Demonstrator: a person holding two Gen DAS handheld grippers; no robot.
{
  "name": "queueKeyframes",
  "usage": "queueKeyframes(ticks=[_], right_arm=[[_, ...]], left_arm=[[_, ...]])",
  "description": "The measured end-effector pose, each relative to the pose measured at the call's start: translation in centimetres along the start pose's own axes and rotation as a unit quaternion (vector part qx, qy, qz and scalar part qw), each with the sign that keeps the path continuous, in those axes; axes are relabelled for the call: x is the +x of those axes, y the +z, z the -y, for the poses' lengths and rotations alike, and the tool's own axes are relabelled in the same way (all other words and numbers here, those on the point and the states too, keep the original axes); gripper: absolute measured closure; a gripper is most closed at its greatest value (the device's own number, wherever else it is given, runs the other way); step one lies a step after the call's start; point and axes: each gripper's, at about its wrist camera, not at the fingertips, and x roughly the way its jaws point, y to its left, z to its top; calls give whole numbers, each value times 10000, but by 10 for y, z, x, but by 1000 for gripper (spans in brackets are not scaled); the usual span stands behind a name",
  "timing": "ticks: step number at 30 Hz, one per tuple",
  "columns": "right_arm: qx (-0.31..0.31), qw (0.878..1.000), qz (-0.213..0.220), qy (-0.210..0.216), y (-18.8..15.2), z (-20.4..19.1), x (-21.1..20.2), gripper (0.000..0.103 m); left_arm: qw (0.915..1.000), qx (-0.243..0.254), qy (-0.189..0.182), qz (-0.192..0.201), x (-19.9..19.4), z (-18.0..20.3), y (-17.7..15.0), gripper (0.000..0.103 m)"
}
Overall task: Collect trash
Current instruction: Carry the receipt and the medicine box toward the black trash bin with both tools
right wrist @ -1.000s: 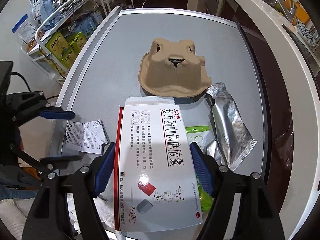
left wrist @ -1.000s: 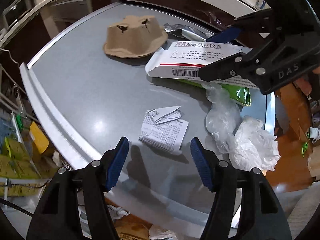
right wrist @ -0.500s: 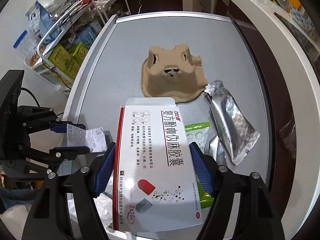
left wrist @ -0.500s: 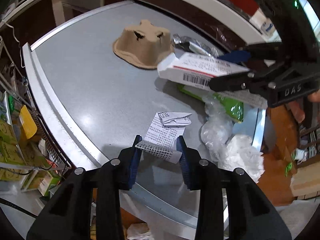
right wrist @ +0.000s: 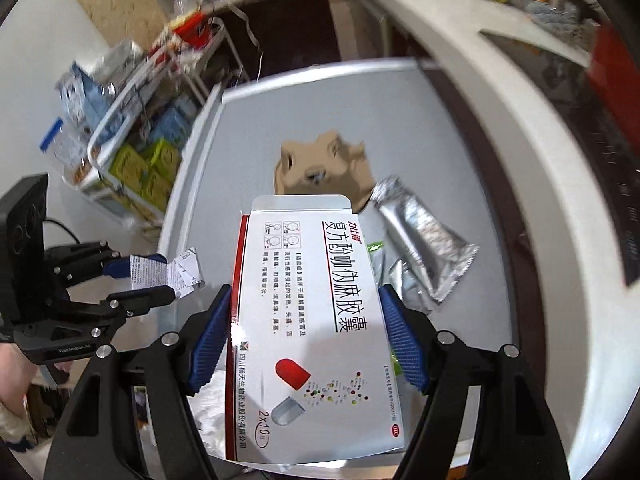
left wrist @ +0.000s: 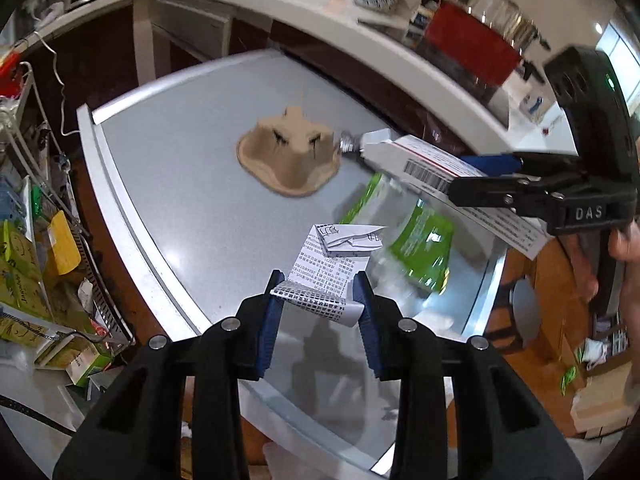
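Note:
My left gripper (left wrist: 318, 300) is shut on a printed paper receipt (left wrist: 332, 268) and holds it lifted above the grey table (left wrist: 180, 168); both also show in the right wrist view, the left gripper (right wrist: 136, 276) with the receipt (right wrist: 176, 274). My right gripper (right wrist: 306, 340) is shut on a white medicine box (right wrist: 312, 312) with red trim, held above the table; the box also shows in the left wrist view (left wrist: 432, 168). A brown pulp tray (left wrist: 290, 156) lies upside down on the table.
A silver foil pouch (right wrist: 420, 236) and a green packet (left wrist: 424, 248) lie on the table by the tray. A wire rack with boxes (right wrist: 132, 152) stands left of the table. A white counter (left wrist: 360, 40) curves behind it.
My left gripper closed on the receipt and lifted it off the table. My right gripper rose higher with the medicine box. Both views pulled back from the table.

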Motion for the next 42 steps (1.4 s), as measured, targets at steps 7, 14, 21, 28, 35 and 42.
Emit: queueKeyframes(ticks=[7,14,21,28,35,42], right_arm=[[177,9973,708,28,-17,-1,-60,32],[259,9948,987,64,-54,0,-104,32],[337,9934,1087,123,-95,1,-133,32],[429,9927,1100,248,-133,7,-156,32],[571,9952,725,313,-181,9,-155,32],[917,9951,111,364,-232,19,-126,32]], left_arm=[[9987,-16,286,419,-29,25,5,66],[9964,75,546,639,-55,54,-11,66],[9957,58,573,719,-72,79,-36,66],[9955,109,632,693,-82,103,-63,66],[9961,273,682,487,-80,129,-97,66],[9966,410,701,100,-58,151,-139,66]])
